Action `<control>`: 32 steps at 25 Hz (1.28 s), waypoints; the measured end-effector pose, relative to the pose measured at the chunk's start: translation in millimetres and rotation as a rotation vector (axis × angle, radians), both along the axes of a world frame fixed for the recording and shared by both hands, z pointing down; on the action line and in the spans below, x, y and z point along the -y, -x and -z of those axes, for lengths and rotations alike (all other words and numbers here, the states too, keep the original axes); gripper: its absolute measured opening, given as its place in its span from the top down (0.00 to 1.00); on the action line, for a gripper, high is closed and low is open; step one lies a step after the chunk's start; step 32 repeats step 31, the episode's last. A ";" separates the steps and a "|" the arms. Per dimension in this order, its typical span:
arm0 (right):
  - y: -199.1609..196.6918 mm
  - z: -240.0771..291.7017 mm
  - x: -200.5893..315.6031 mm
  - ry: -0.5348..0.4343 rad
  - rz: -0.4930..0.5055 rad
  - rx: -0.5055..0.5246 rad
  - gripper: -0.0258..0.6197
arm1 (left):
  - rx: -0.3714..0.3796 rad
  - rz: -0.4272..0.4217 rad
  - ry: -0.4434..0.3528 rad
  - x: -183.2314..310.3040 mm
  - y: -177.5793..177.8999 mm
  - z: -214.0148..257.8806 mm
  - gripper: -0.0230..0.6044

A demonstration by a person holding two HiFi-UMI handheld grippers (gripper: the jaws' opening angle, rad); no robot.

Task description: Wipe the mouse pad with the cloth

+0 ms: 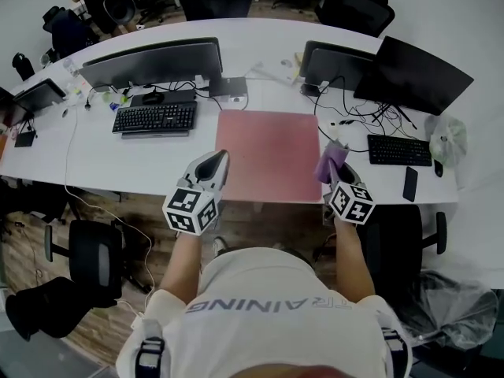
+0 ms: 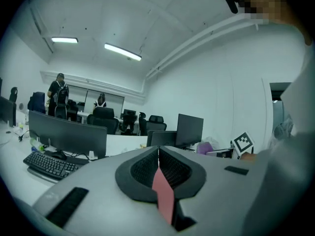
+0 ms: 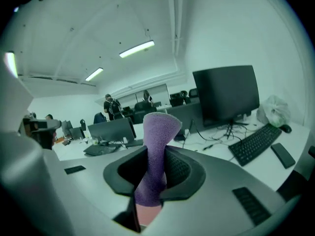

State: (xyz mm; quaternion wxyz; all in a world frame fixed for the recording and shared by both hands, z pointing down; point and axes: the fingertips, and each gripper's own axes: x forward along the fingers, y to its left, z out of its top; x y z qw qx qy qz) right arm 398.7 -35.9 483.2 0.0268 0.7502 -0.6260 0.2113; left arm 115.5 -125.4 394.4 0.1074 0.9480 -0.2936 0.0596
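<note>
1. The left gripper [image 2: 158, 154] has its jaws pressed together with nothing between them. Only a strip of pink surface shows below, through the slit between them.
2. The right gripper [image 3: 157, 157] has its jaws clamped on the purple cloth [image 3: 158, 129], which stands up from between them in a folded tongue.
3. In the head view the left gripper [image 1: 223, 157] points forward and a little to the right. Its tip is over the near left corner of the pink mouse pad [image 1: 268, 152].
4. The right gripper [image 1: 334, 169] is at the pad's near right corner, with the cloth [image 1: 331, 161] over the pad's right edge. Whether the cloth touches the pad cannot be told.
5. Both forearms reach straight out from the person's body, roughly parallel. The marker cubes [image 1: 191, 209] sit just off the near edge of the white desk [image 1: 94, 160].
6. The mouse pad lies flat at the desk's near edge between the two workstations. A black keyboard [image 1: 155, 119] is to its left and a second keyboard [image 1: 399, 150] to its right.
7. A dark phone [image 1: 410, 183] lies just right of the second keyboard.
8. A pale plastic bag [image 1: 446, 138] sits crumpled at the desk's right end, and its contents cannot be made out.
</note>
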 end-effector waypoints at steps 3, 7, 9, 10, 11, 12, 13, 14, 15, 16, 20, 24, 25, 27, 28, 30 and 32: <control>30.7 69.4 10.3 -0.143 0.049 -0.059 0.80 | -0.029 -0.005 -0.045 6.0 14.3 23.0 0.91; 76.6 139.3 17.7 -0.274 0.112 -0.174 0.80 | -0.064 -0.008 -0.082 10.9 33.8 47.3 0.91; 92.7 157.1 20.5 -0.304 0.129 -0.215 0.80 | -0.069 -0.006 -0.096 13.8 40.9 52.7 0.91; 98.6 161.9 21.7 -0.312 0.135 -0.225 0.80 | -0.068 -0.006 -0.101 15.1 43.9 54.2 0.91; 103.3 164.4 22.8 -0.316 0.138 -0.229 0.80 | -0.068 -0.006 -0.104 16.2 46.9 55.4 0.91; 107.2 165.1 23.8 -0.317 0.142 -0.230 0.80 | -0.070 -0.005 -0.107 17.3 50.0 56.3 0.91; 110.4 164.7 24.9 -0.316 0.144 -0.230 0.80 | -0.070 -0.003 -0.110 18.7 53.1 57.0 0.91; 113.3 163.9 25.8 -0.313 0.146 -0.229 0.80 | -0.070 0.000 -0.112 20.2 56.1 57.3 0.91; 115.7 163.1 26.7 -0.310 0.148 -0.227 0.80 | -0.070 0.002 -0.112 21.8 58.8 57.3 0.91; 117.7 162.3 27.4 -0.307 0.149 -0.224 0.80 | -0.071 0.004 -0.111 23.2 60.9 57.1 0.91; 123.0 159.3 28.2 -0.300 0.158 -0.209 0.80 | -0.082 0.000 -0.094 25.1 64.2 54.1 0.91; 126.2 158.4 29.1 -0.299 0.168 -0.204 0.80 | -0.082 -0.007 -0.092 24.6 65.1 53.7 0.91; 126.9 158.4 29.0 -0.299 0.171 -0.207 0.80 | -0.082 -0.008 -0.091 24.4 65.4 53.5 0.91; 127.2 158.3 28.3 -0.300 0.178 -0.217 0.80 | -0.082 -0.012 -0.084 23.3 65.1 51.8 0.91; 126.7 158.4 28.1 -0.300 0.180 -0.222 0.80 | -0.081 -0.017 -0.078 22.6 64.2 50.5 0.91; 124.6 158.7 28.3 -0.300 0.181 -0.225 0.80 | -0.075 -0.029 -0.069 21.5 61.5 48.1 0.91; 123.3 158.9 28.5 -0.300 0.182 -0.226 0.80 | -0.071 -0.035 -0.066 21.0 59.9 47.0 0.91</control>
